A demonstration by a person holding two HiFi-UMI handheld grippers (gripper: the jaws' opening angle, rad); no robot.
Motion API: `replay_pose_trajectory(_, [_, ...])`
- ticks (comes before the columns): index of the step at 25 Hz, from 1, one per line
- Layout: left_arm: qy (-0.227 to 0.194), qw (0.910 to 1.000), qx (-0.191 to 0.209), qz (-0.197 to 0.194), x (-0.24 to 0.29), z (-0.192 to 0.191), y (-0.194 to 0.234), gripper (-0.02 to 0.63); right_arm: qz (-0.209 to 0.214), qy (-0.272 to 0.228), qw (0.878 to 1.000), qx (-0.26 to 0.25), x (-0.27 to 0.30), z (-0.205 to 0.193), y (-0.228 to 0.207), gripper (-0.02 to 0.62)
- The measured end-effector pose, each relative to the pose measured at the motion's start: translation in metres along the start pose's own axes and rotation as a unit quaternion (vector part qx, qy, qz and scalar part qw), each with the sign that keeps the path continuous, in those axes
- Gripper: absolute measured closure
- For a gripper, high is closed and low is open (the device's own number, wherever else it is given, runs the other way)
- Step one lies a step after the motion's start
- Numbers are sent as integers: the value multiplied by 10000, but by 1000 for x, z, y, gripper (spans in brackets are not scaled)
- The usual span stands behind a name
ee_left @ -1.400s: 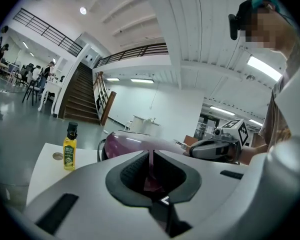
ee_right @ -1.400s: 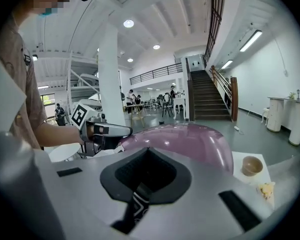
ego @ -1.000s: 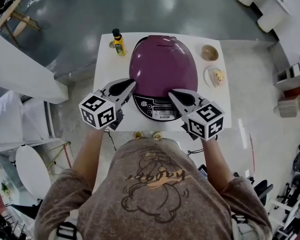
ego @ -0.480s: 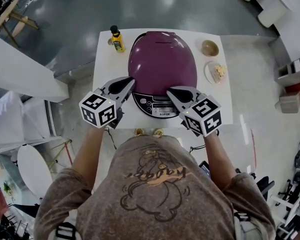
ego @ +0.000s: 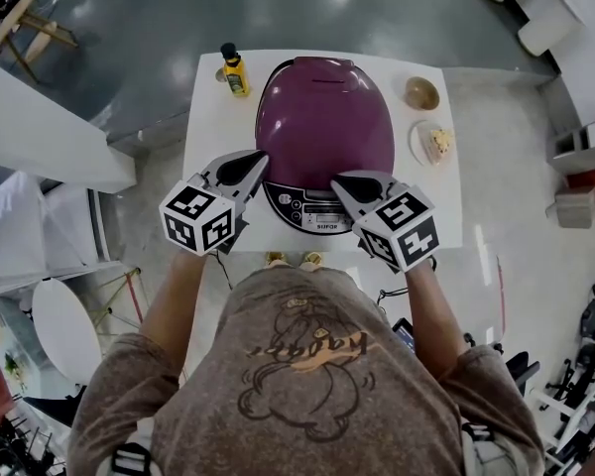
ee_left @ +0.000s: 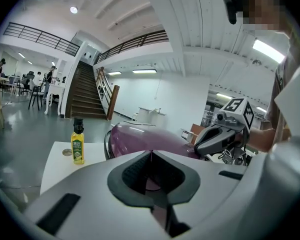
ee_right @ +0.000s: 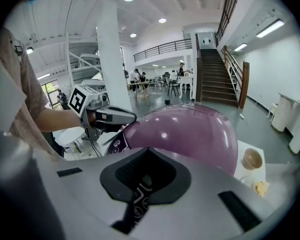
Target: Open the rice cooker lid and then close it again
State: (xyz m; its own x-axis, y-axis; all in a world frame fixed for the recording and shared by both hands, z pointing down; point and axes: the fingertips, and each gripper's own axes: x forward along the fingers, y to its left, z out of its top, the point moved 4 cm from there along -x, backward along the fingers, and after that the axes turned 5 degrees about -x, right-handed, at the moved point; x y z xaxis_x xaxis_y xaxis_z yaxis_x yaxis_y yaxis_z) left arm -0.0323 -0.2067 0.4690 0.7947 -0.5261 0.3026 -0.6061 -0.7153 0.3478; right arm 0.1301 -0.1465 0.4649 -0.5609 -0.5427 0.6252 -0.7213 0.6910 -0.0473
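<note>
The purple rice cooker stands on the small white table with its domed lid down and its control panel facing me. My left gripper hovers at the cooker's front left; its jaws are closing, tips together, nothing between them. My right gripper sits at the front right beside the panel, shut and empty. In the left gripper view the jaw tips meet before the lid. In the right gripper view the shut tips point at the lid.
A yellow oil bottle stands at the table's back left. A brown bowl and a plate with food lie to the cooker's right. The table's front edge is close to my body.
The right gripper has tilted a little and its marker cube has edged left. The left gripper has stayed almost in place. The lid is still down.
</note>
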Motion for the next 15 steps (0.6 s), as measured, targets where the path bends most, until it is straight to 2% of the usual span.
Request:
replay_pose_trajectory(5, [-90,9999,-85,93,-1,-2,2,584,101,212,9997,-2,3,1,0,592])
replay_pose_trajectory(9, [-78,9999,-67,127,0,-2,2,584,-21,290,9995,-158,3,2,2,592])
replay_pose_trajectory(15, [9,9996,-166,242,0,-1,2,584,190,56,9997,-117,3,0,0,591])
